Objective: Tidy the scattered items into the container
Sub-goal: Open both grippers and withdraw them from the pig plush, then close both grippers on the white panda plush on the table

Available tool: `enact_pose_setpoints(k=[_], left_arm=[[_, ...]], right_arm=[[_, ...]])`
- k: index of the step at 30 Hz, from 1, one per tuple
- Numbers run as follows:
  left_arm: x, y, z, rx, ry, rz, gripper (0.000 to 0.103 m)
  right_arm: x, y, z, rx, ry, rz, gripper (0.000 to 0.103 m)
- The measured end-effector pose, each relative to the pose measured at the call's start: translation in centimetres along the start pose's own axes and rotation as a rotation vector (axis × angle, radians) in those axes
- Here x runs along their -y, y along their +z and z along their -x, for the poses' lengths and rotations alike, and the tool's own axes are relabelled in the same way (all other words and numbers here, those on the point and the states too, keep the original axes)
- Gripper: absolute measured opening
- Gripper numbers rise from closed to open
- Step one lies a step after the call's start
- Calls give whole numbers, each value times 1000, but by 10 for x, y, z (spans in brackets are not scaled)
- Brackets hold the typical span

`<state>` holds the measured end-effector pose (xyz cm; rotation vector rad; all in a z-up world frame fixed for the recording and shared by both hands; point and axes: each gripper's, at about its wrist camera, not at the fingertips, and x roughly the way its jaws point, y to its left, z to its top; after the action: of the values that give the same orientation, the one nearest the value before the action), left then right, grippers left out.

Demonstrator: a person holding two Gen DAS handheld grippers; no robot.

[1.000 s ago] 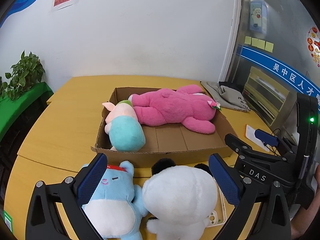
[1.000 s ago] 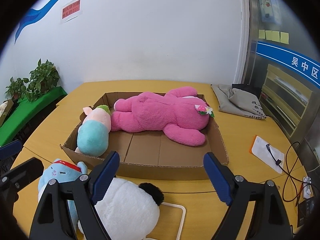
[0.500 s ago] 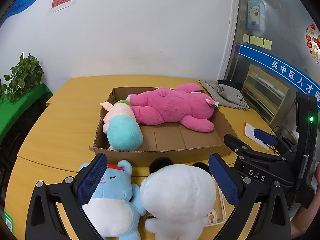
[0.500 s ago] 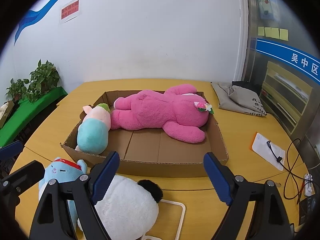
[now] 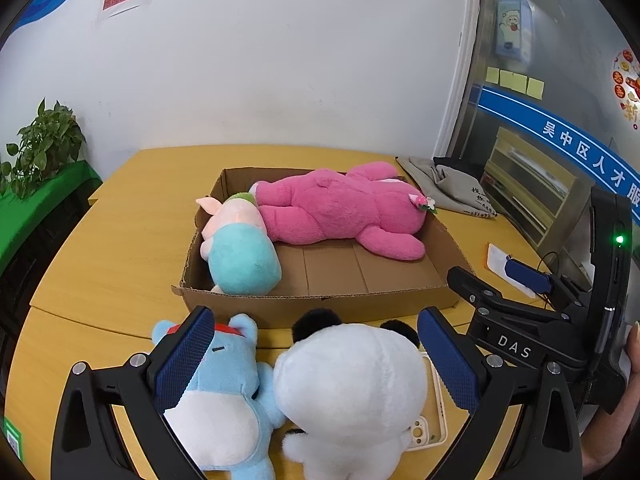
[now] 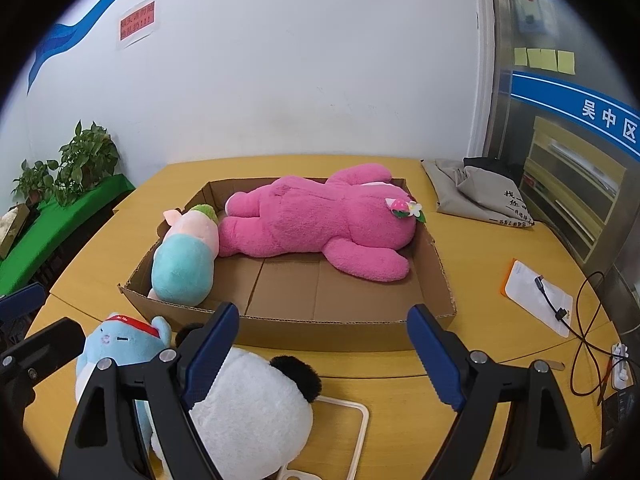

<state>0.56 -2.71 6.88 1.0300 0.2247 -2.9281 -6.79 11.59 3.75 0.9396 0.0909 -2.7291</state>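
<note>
two soft toys are already lying in the cardboard box (image 5: 320, 304), a big pink bear (image 5: 340, 212) along the far side and a teal and pink toy (image 5: 240, 256) at its left end. two more toys sit on the yellow surface (image 5: 100, 248) just in front of the near wall of the box: a white panda (image 5: 352, 392) and a blue toy (image 5: 216, 392) touching it on its left.

the left tool (image 5: 316, 356) is spread wide and grips nothing. both toys sit under the gap between its blue pads, with the panda closer to the right pad and the blue toy partly behind the left pad. the right tool (image 6: 324, 352) is also spread wide with nothing in it. from it, the panda lies low and to the left, mostly behind its left finger, so the left tool looks like the nearer one for the grab.

the panda's black ears point toward the box, so its body runs from the tool to the box, in line with the way the tool points. the blue toy lies the same way, with its red band at the box end. a white phone case (image 5: 432, 420) lies flat under the panda's right side. i think the next move is to go down on the panda and squeeze it, then lift it over the near wall.
</note>
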Motion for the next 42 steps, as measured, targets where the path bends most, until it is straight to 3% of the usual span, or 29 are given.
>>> enact_pose_setpoints(k=[13, 17, 21, 25, 29, 31, 33, 37, 42], left_arm=[[0, -3, -8, -28, -31, 10, 103], [-5, -6, -15, -62, -72, 25, 103], [-10, -13, -33, -120, -95, 16, 103], [-12, -23, -58, -177, -141, 2, 103], [-7, -36, -95, -267, -183, -20, 103], [-6, -43, -110, -308, -178, -30, 103], [-10, -47, -118, -332, -221, 6, 102], [-19, -52, -125, -367, -282, 37, 85], [-18, -56, -120, -350, -253, 39, 76]], right_arm=[[2, -6, 0, 0, 28, 5, 87], [3, -15, 1, 4, 55, 27, 91], [10, -40, -3, -33, 146, 17, 94], [10, -78, -16, -118, 290, 30, 101], [-2, -107, -30, -178, 418, 37, 101], [-9, -111, -36, -188, 427, 35, 101], [-15, -112, -44, -195, 448, 45, 101], [-17, -115, -62, -222, 469, 20, 97], [-26, -116, -62, -186, 471, 61, 84]])
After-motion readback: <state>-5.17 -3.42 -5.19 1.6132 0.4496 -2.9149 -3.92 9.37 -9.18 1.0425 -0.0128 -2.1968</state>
